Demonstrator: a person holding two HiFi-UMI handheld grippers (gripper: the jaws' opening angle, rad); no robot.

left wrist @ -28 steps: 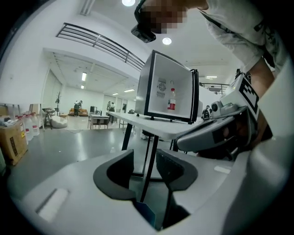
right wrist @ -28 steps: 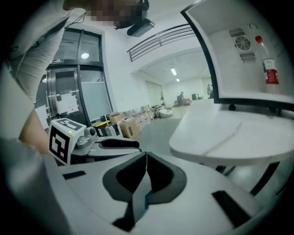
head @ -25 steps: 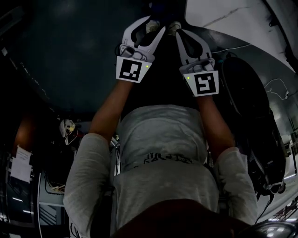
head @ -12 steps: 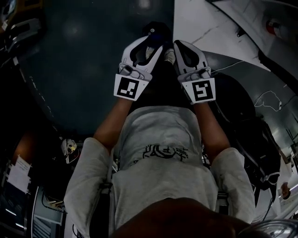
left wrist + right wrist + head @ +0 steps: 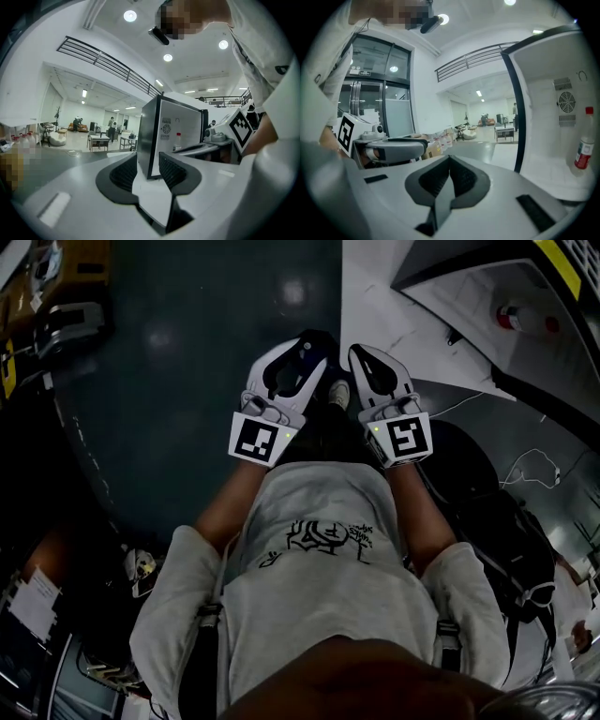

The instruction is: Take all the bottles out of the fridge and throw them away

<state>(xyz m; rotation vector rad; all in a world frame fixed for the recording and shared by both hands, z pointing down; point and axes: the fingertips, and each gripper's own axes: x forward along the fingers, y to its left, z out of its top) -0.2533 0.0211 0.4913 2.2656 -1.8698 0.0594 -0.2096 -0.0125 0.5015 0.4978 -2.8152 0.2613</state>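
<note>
The small white fridge stands open, its black-edged door swung out to the left. Inside stands a clear bottle with a red cap and red label; it also shows in the left gripper view as the bottle and in the head view as the bottle at the upper right. My left gripper is open with nothing between its pads, level and aimed at the door's edge. My right gripper is shut and empty, left of the fridge opening. Both are held close together in front of the chest, left gripper and right gripper.
A dark bag and a loose white cable lie on the floor to the right. Tables and people stand far off in the hall. Cardboard boxes sit by the glass doors.
Both grippers have risen and come nearer the chest, side by side. The head view has swung so that the open fridge and its bottle now show at the upper right.
</note>
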